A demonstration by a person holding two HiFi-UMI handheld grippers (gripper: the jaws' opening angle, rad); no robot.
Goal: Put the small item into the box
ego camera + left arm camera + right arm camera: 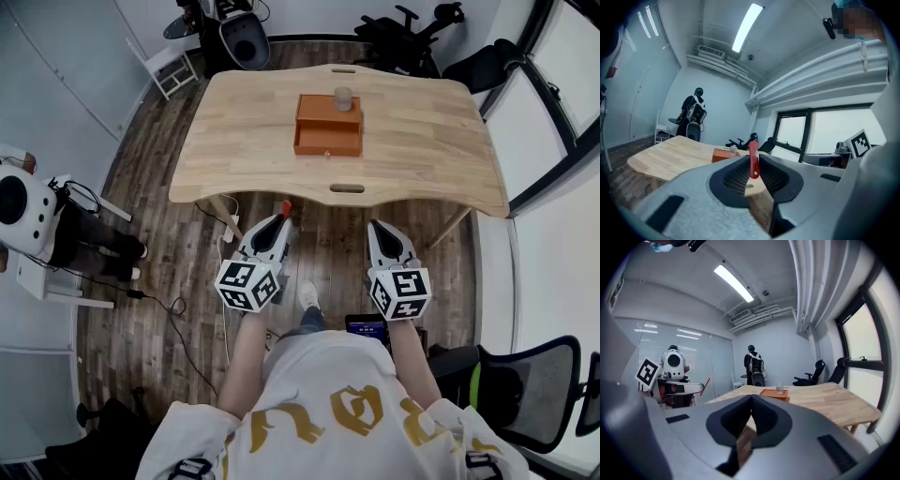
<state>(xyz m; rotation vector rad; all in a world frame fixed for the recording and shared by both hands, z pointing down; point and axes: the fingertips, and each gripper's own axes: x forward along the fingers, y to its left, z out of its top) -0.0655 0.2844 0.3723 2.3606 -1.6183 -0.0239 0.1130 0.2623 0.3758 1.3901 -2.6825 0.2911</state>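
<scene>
An orange box [328, 127] stands open near the middle of the wooden table [431, 141], with a small clear bottle [343, 97] on its far edge. Both grippers hang side by side short of the table's near edge, over the floor. My left gripper [284, 217] is shut on a small red item [286, 205] that sticks up from between its jaws [753, 159]. My right gripper [374, 225] is shut with nothing in it. From the left gripper view the box [723, 154] lies ahead on the table; the right gripper view shows the box [772, 393] and bottle [779, 389] too.
Black office chairs [412, 28] stand beyond the table, a white chair [169, 66] at its far left. A white robot [23, 211] is at the left, a black chair [525, 394] at the lower right. A person with a backpack [752, 364] stands far off.
</scene>
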